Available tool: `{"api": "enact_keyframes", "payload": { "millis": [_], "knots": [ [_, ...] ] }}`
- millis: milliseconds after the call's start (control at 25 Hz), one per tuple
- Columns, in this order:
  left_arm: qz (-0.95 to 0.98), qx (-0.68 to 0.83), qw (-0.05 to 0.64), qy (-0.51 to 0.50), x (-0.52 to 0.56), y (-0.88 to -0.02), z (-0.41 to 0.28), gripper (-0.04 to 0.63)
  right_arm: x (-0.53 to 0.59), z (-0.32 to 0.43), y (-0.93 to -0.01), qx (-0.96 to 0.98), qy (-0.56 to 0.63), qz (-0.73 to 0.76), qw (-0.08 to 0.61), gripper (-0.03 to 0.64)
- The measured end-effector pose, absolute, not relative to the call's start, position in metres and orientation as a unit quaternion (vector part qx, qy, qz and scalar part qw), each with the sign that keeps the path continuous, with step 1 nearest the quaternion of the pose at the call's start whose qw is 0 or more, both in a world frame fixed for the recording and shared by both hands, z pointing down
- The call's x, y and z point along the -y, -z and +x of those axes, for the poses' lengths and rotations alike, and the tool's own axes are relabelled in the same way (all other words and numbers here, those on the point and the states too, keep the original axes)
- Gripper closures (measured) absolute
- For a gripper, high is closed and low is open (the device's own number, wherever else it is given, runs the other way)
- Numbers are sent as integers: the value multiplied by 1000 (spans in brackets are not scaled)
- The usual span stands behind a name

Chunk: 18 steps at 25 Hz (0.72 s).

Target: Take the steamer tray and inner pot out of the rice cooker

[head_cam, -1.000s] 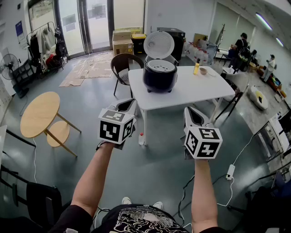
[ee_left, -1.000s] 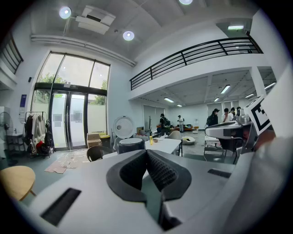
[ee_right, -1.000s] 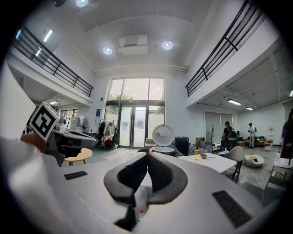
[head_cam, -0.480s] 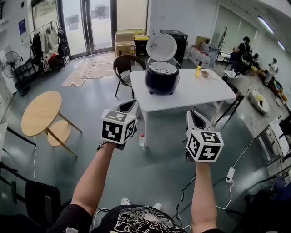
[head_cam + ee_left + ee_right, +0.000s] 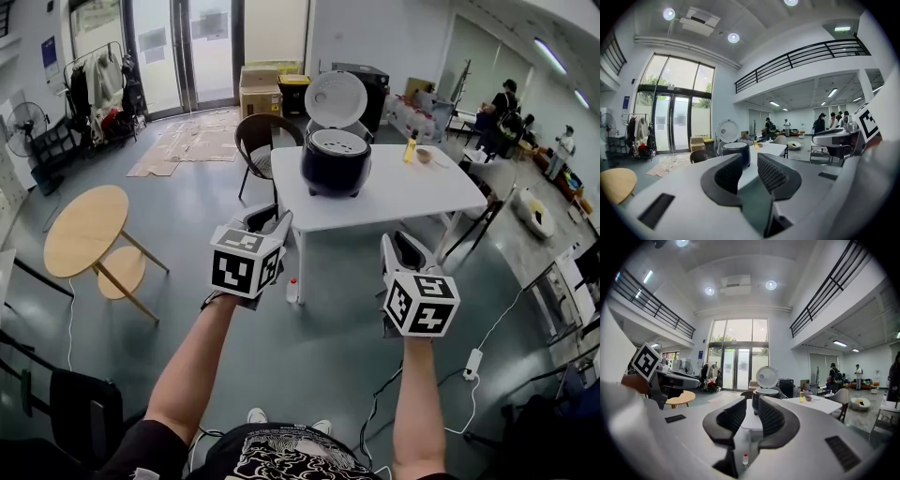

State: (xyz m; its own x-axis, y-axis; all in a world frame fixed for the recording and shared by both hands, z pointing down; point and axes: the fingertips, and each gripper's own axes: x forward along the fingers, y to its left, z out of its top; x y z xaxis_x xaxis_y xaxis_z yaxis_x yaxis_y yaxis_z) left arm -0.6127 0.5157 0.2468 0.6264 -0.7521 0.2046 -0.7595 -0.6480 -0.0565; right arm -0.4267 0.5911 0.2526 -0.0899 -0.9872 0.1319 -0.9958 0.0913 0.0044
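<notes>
Rice cooker (image 5: 335,164) lid-up on table (image 5: 412,192) — left gripper (image 5: 267,218), right gripper (image 5: 403,247), jaws just opening slightly, empty

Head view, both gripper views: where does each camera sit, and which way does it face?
Head view: on the person's head, looking forward and down at white table and open rice cooker; shows both forearms, left gripper, right gripper.
Left gripper view: rides the left gripper, faces the rice cooker; own jaws apart, just been opening, nothing between.
Right gripper view: likewise on the right gripper; jaws apart, just been opening, empty.
Shared: all see the rice cooker.
</notes>
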Motion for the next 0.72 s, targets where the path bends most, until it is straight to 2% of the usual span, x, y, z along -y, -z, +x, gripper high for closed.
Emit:
{"api": "enact_keyframes", "payload": {
  "millis": [360,720],
  "knots": [
    [901,421,8,-105,-519,-244,-611,378,-594,-425,-252,735,-42,675,50,445],
    [899,424,10,-110,-521,-243,-591,296,-598,-403,-252,734,-51,676,46,346]
  ]
}}
